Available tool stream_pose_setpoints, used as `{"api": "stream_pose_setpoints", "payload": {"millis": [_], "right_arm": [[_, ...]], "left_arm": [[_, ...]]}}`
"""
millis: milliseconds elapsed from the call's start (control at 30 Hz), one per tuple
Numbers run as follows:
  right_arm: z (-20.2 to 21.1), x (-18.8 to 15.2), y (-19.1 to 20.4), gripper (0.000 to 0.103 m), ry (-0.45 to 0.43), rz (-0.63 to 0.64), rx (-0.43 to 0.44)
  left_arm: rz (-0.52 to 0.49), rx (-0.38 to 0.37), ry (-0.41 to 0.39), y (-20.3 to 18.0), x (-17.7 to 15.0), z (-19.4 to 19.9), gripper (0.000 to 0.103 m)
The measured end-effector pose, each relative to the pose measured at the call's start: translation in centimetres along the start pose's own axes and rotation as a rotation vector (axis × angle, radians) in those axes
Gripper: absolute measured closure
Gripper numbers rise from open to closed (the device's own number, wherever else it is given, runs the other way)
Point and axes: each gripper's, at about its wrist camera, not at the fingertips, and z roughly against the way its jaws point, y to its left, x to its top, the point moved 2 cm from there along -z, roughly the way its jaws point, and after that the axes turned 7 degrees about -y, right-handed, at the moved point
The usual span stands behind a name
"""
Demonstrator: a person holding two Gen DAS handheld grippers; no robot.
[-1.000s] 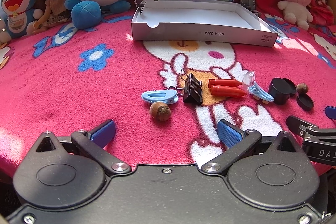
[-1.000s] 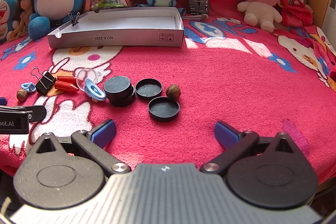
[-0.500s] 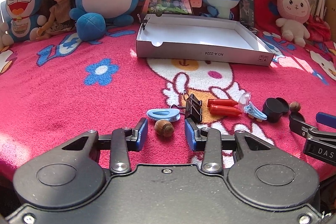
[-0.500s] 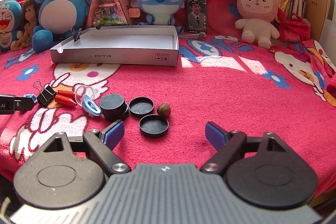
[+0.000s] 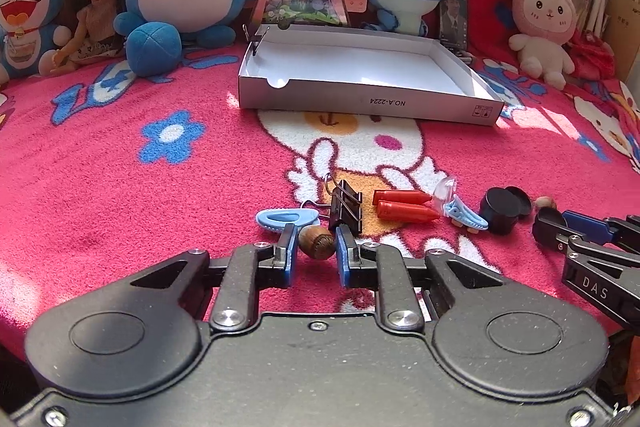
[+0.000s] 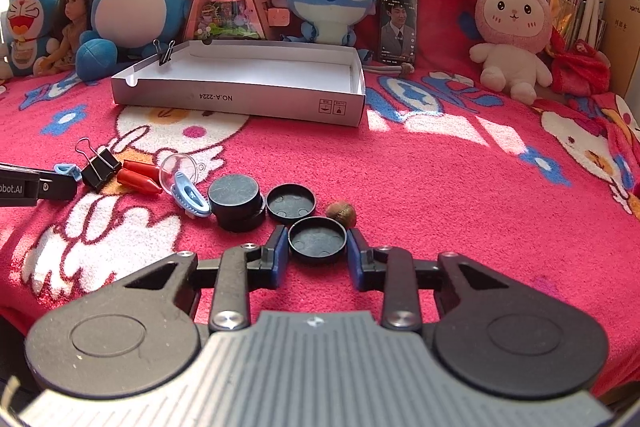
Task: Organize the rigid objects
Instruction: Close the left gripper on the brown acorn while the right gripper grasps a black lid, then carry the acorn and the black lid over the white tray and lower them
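Right now the left gripper is sitting closed on a brown nut, its blue pads pressing the nut from either side on the pink blanket. The right gripper is closing around a black cap lying open side up; the cap is between the jaws, with the pads at or almost at its rim (I cannot tell whether they are pressing yet).

The nut is looking hard, light and round, so I am guessing it will want to roll or pop out unless it is pinched across its widest part, as it seems to be now. The cap is looking like stiff, thin plastic, light and a bit slick; taking it across the full rim should be working, though squeezing too near the edge could be flipping it.

Just past the nut, a blue clip, a binder clip and two red crayons are lying close together. Further right, a black jar, a second cap and another nut are waiting near the right gripper.

The white box is standing open well beyond them, apparently holding nothing, with a binder clip on its far left corner. Its front wall is reading "NO.A-2224" upside down. The right gripper's body is showing "DAS" in the left view.
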Motion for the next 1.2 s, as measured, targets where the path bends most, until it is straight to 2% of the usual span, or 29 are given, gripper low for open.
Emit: {"api": "stream_pose_setpoints", "payload": {"millis": [100, 267, 733, 1200], "right_arm": [[0.6, 0.6, -0.1, 0.067, -0.008, -0.015, 0.021], [1.0, 1.9, -0.7, 0.067, -0.024, -0.068, 0.046], [-0.8, 4.8, -2.6, 0.066, -0.042, -0.143, 0.05], [-3.6, 6.8, -2.9, 0.066, -0.021, -0.167, 0.068]], "left_arm": [[0.007, -0.04, -0.013, -0.3, 0.5, 0.6, 0.084], [0.014, -0.064, -0.037, -0.6, 1.7, 1.0, 0.084], [0.014, -0.066, -0.064, -0.6, 5.0, -0.9, 0.084], [0.01, -0.079, -0.047, -1.1, 7.4, -3.9, 0.084]]}}
